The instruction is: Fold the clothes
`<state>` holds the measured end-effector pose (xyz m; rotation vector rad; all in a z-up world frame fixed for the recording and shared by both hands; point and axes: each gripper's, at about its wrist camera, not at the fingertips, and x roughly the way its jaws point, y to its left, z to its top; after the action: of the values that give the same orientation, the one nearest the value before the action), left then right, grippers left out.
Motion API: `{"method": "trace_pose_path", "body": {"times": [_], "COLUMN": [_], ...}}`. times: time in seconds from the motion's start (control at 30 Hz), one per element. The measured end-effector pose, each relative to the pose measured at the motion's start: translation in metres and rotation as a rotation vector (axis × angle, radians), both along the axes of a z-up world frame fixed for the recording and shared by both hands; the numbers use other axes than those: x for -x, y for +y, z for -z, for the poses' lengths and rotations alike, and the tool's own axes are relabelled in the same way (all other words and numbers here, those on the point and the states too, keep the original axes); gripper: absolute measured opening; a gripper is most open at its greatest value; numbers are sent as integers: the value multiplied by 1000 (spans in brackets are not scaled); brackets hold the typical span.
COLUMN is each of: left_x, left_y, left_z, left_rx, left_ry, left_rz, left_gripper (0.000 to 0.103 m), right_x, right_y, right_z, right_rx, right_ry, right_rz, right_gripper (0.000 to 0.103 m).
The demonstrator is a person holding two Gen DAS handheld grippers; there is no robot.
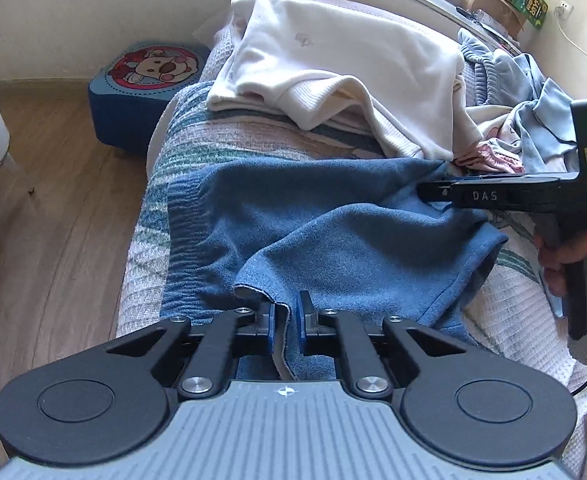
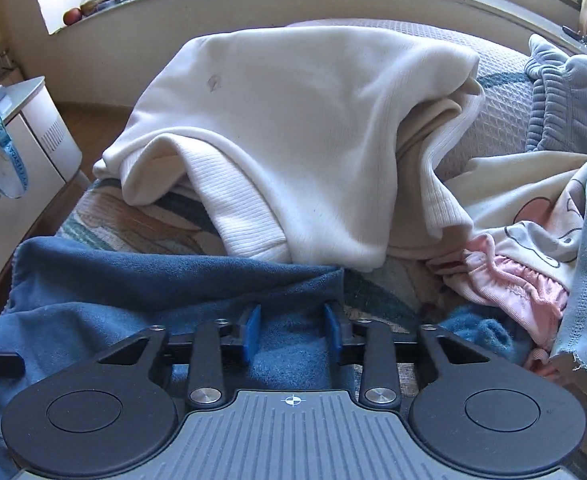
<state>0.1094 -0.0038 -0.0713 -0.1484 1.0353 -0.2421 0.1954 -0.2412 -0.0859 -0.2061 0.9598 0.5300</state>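
Observation:
A blue fleece garment (image 1: 333,220) lies crumpled on the patterned bed cover (image 1: 149,184). My left gripper (image 1: 286,316) is at its near edge, shut on a folded hem that runs up between the blue pads. My right gripper (image 2: 292,328) is open, with its fingers resting over the blue garment (image 2: 133,288) near the far corner. In the left wrist view the right gripper (image 1: 425,192) comes in from the right with its tips on the fabric, and a hand (image 1: 565,256) holds its grip. A folded white sweatshirt (image 1: 333,68) (image 2: 293,120) lies just beyond.
A heap of light blue and pink clothes (image 1: 533,128) (image 2: 513,280) fills the right side of the bed. A blue stool with a cartoon top (image 1: 145,80) stands on the wooden floor (image 1: 45,208) to the left. A white cabinet (image 2: 33,148) stands by the wall.

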Motion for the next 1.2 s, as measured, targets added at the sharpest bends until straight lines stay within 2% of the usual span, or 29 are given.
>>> {"method": "trace_pose_path", "body": {"times": [0.03, 0.1, 0.3, 0.37, 0.5, 0.57, 0.67, 0.73, 0.8, 0.87, 0.97, 1.07, 1.2], "left_x": [0, 0, -12, -24, -47, -59, -64, -57, -48, -39, -28, -21, -25], "left_y": [-1, -1, -5, -4, -3, -2, 5, 14, 20, 24, 18, -1, -27], "left_z": [0, -1, -17, -18, -19, -19, -16, -12, -15, -20, -31, -36, -26], "left_rx": [1, 7, -4, -24, -63, -83, -86, -69, -59, -44, 5, 46, 32], "left_ry": [1, -6, -61, -55, -42, -36, -24, -19, -31, -45, -75, -88, -75], "left_rz": [0, 7, 51, 48, 43, 40, 13, -21, -46, -63, -31, 57, 109], "left_gripper": [10, 9, 5, 5, 5, 6, 10, 10, 15, 23, 23, 30, 31], "right_x": [0, 1, 0, -7, -26, -32, -35, -32, -26, -13, 12, 37, 47], "right_y": [-1, -5, -29, -41, -46, -41, -33, -36, -41, -50, -61, -58, -43], "right_z": [-2, -7, -42, -55, -52, -40, -26, -29, -35, -47, -57, -51, -27], "right_rx": [-2, -15, -77, -101, -112, -112, -77, -49, -28, -33, -51, 42, 197], "right_ry": [-6, -12, -96, -128, -122, -95, -90, -117, -154, -189, -180, -176, -178], "right_rz": [4, 17, 100, 150, 216, 224, 246, 265, 271, 234, 102, -51, -140], "right_gripper": [9, 3, 2, 2, 3, 6, 18, 32, 33, 33, 33, 33, 33]}}
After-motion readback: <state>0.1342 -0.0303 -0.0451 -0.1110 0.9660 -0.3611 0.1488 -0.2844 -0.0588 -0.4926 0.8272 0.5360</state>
